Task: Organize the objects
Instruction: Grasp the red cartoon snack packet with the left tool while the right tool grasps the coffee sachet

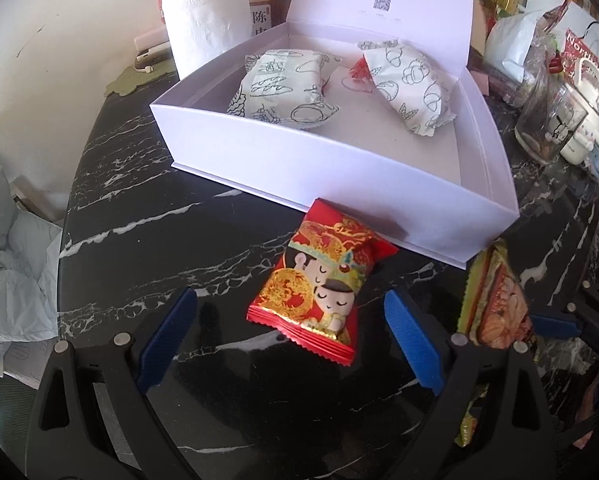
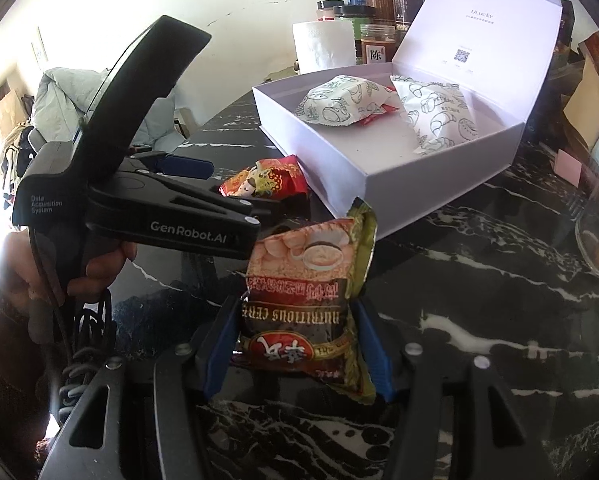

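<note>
A red packet with cartoon figures lies on the black marble table, just in front of the open white box. My left gripper is open, its blue pads either side of the packet's near end without touching it. My right gripper is shut on a cereal sachet, held upright off the table to the right of the red packet. In the white box lie two white patterned packets and a small red one between them.
A paper roll and several jars stand behind the box. A glass, a white mug and paper clutter crowd the right side. The table's curved edge runs at the left, with grey cloth beyond it.
</note>
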The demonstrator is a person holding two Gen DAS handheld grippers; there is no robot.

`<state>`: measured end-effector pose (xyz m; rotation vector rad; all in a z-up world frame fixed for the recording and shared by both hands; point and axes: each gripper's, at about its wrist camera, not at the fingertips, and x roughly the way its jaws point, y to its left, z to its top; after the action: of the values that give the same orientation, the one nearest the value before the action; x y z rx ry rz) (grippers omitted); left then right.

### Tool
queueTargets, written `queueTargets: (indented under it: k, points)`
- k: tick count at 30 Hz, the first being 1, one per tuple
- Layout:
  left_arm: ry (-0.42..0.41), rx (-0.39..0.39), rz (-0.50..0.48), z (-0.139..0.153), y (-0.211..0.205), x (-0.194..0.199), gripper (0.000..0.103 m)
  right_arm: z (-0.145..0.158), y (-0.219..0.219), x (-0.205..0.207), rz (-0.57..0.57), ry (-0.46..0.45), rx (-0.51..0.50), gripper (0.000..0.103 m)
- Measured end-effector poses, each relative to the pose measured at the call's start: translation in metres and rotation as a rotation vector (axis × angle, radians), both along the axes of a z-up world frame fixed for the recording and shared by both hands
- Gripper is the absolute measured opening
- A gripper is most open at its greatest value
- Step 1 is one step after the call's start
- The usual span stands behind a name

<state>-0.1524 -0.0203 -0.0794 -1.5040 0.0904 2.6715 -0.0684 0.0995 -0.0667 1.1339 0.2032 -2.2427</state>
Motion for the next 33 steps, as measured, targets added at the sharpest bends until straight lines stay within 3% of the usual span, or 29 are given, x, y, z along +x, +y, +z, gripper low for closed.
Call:
queueTargets:
  k: [11, 15, 19, 22, 23, 26, 33]
  points:
    - [-0.002, 0.026, 0.002, -0.007, 0.000, -0.010, 0.095, -0.008, 0.002, -0.004, -0.022, -0.009, -0.010, 0.071]
    - [0.047, 0.032, -0.007, -0.006, 0.002, -0.007, 0.084, -0.009, 0.003, -0.005, -0.035, -0.006, -0.008, 0.076]
    - [0.044, 0.029, -0.017, -0.004, 0.006, -0.006, 0.079, -0.009, 0.004, -0.006, -0.042, -0.008, -0.008, 0.080]
    - [0.050, 0.028, -0.041, -0.002, 0.011, -0.003, 0.068, -0.009, 0.005, -0.007, -0.057, -0.009, -0.012, 0.080]
    - [0.053, 0.028, -0.044, -0.002, 0.012, -0.002, 0.063, -0.009, 0.007, -0.007, -0.061, -0.011, -0.018, 0.078]
    - [0.053, 0.021, -0.063, 0.000, 0.018, 0.003, 0.043, -0.008, 0.011, -0.006, -0.082, -0.009, -0.029, 0.059]
    - [0.023, 0.026, -0.039, 0.001, 0.016, 0.023, 0.040, -0.007, 0.018, 0.003, -0.106, -0.012, -0.031, 0.055]
